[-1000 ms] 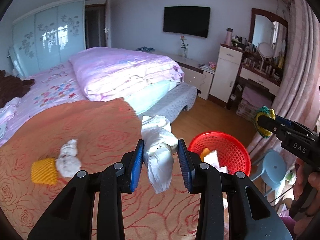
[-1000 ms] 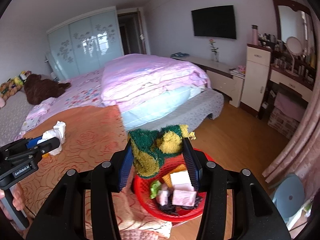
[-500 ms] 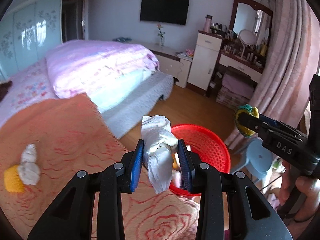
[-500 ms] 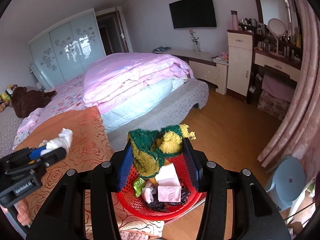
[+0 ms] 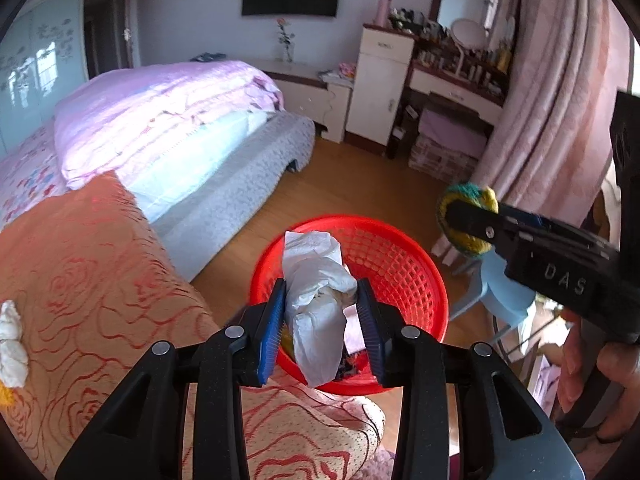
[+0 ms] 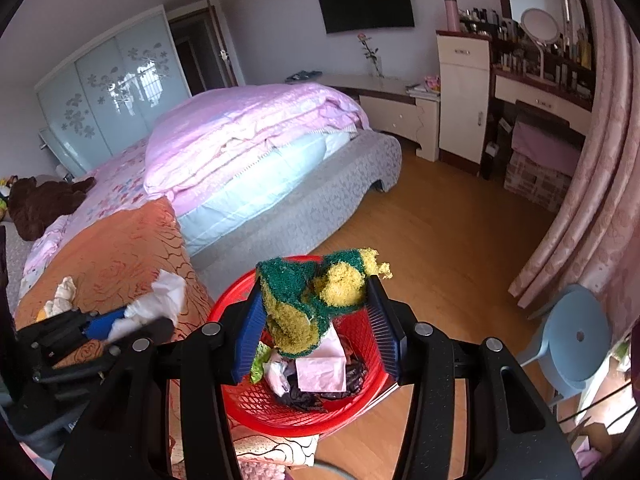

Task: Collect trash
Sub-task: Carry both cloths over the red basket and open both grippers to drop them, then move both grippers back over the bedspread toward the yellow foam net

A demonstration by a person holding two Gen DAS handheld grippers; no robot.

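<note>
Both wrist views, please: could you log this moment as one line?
left gripper: shut on white tissue wad | right gripper: shut on green-yellow sponge | both: above red basket | release: not yet

Soft daylight fills both views; bright window reflections sit on the glossy wardrobe doors (image 6: 116, 92) and sheen on the pink duvet (image 5: 160, 116). Fisheye curvature bends walls near dark vignetted corners, and the left gripper (image 6: 132, 322) looks slightly motion-blurred

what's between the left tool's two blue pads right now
A crumpled white tissue, pinched between them above the red basket, as the left wrist view shows.
</note>
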